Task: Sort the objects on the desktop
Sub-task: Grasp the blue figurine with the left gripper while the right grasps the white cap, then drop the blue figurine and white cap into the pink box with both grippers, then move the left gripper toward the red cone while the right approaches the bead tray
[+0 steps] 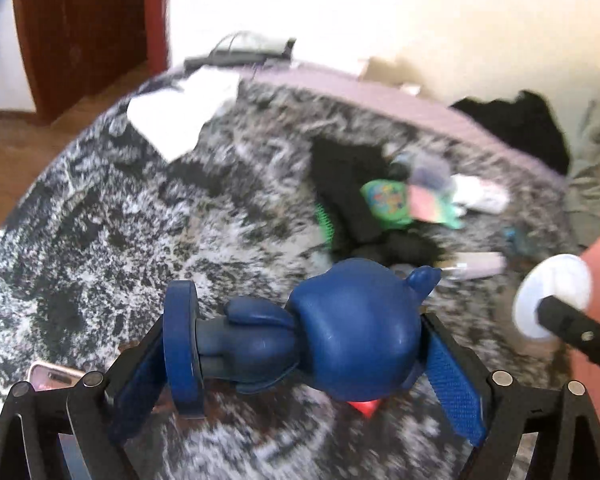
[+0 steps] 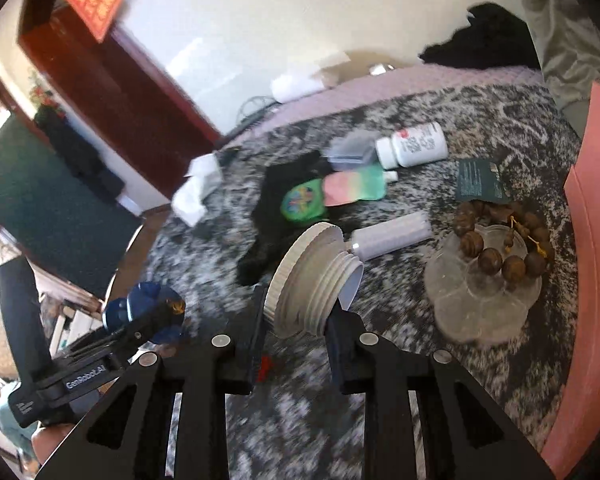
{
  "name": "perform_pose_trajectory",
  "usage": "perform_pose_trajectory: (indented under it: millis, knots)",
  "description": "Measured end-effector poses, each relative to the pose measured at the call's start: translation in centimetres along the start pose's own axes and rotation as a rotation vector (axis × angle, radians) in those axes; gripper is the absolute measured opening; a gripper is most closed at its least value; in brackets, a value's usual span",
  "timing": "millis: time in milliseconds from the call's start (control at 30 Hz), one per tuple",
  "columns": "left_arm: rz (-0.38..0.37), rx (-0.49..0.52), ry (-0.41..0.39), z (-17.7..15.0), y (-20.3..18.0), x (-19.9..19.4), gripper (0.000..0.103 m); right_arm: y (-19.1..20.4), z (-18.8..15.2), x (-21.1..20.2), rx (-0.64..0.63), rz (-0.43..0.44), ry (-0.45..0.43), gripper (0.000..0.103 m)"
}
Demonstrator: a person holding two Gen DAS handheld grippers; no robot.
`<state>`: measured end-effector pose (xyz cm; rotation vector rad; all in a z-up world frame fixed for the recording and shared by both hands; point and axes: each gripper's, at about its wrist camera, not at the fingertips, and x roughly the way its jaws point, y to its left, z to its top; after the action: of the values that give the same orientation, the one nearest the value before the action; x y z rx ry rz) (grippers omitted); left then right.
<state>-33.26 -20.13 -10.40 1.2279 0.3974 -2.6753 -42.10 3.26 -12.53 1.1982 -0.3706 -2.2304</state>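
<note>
Blue toy: a dark blue figure (image 1: 320,336) with a round base disc and a rounded head, lying sideways between the fingers of the left gripper (image 1: 296,364), above the mottled cloth.
Left gripper: clamped on the blue toy, one blue-padded finger against the base disc, the other against the head; from the right wrist view it shows at the far left (image 2: 140,320) with the toy (image 2: 148,308) at its tip.
Mottled cloth: a grey, black and white covering (image 1: 120,220) spread over the desk, with a lilac strip along its far edge.
White paper: a crumpled sheet (image 2: 198,188) on the cloth's left part, near the dark wooden door.
Black fabric: a dark piece (image 2: 276,208) mid-cloth, with a green round tin (image 2: 303,201) resting on it.
Pastel pouch: a pink-to-green pouch (image 2: 354,187) just right of the tin.
White lid: a ribbed screw cap (image 2: 312,280), tilted on edge, held off the cloth.
Right gripper: closed on the white lid (image 2: 298,328), a finger on each side of the cap.
Clear tube: a pale cylinder (image 2: 392,234) lying just beyond the lid.
White bottle: a pill bottle (image 2: 414,150) on its side farther back.
Dark card: a green-black packet (image 2: 482,180) flat on the cloth.
Glass dish: a clear flower-shaped tray (image 2: 460,320) with a brown bead bracelet (image 2: 500,240) lying on its far half.
Pink edge: a pink panel (image 2: 592,260) along the far right.
</note>
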Motion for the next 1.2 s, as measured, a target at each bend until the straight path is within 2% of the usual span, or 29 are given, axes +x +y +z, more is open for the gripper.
perform_pose_trajectory:
  millis: [233, 367, 467, 667, 733, 833, 867, 900, 933, 967, 1000, 1067, 1167, 1200]
  knots:
    - [-0.111, 0.049, -0.116, -1.2, -3.9, -7.1, 0.095, 3.6, -2.6, -8.4, -0.059, 0.027, -0.089, 0.028]
    - [-0.186, 0.117, -0.199, -1.9, -8.1, -11.3, 0.095, 3.9, -3.8, -16.1, -0.071, 0.005, -0.226, 0.028]
    - [-0.279, 0.185, -0.232, -2.7, -12.5, -13.4, 0.095, 3.4, -4.4, -22.0, -0.083, -0.081, -0.367, 0.028]
    - [-0.428, 0.319, -0.219, -4.7, -22.0, -14.1, 0.095, -0.7, -6.9, -32.0, -0.022, -0.371, -0.634, 0.028]
    - [-0.481, 0.353, -0.207, -5.2, -25.3, -13.3, 0.095, -2.8, -7.2, -33.3, 0.014, -0.446, -0.655, 0.028]
    - [-0.568, 0.434, -0.159, -5.8, -31.0, -9.6, 0.096, -7.3, -7.0, -33.7, 0.096, -0.489, -0.645, 0.028]
    - [-0.575, 0.454, -0.115, -6.1, -32.1, -8.5, 0.096, -9.3, -6.7, -33.2, 0.129, -0.486, -0.623, 0.029]
    - [-0.581, 0.474, -0.071, -6.4, -33.2, -7.4, 0.096, -11.1, -6.5, -32.7, 0.165, -0.494, -0.6, 0.032]
    - [-0.587, 0.493, -0.028, -6.7, -34.2, -6.2, 0.096, -12.5, -6.5, -32.2, 0.206, -0.523, -0.578, 0.04]
    - [-0.584, 0.487, -0.015, -6.9, -34.3, -5.8, 0.096, -13.8, -6.6, -31.7, 0.247, -0.551, -0.554, 0.072]
    - [-0.591, 0.466, -0.047, -6.7, -33.8, -6.2, 0.096, -15.1, -6.6, -31.2, 0.288, -0.579, -0.531, 0.097]
    - [-0.597, 0.442, -0.106, -6.1, -32.6, -7.2, 0.097, -17.4, -6.7, -30.4, 0.359, -0.623, -0.493, 0.098]
    - [-0.566, 0.423, -0.169, -4.9, -30.0, -8.5, 0.098, -16.6, -6.6, -31.4, 0.365, -0.595, -0.558, 0.098]
    - [-0.529, 0.407, -0.187, -4.5, -28.6, -8.6, 0.099, -16.0, -6.5, -31.4, 0.357, -0.592, -0.577, 0.098]
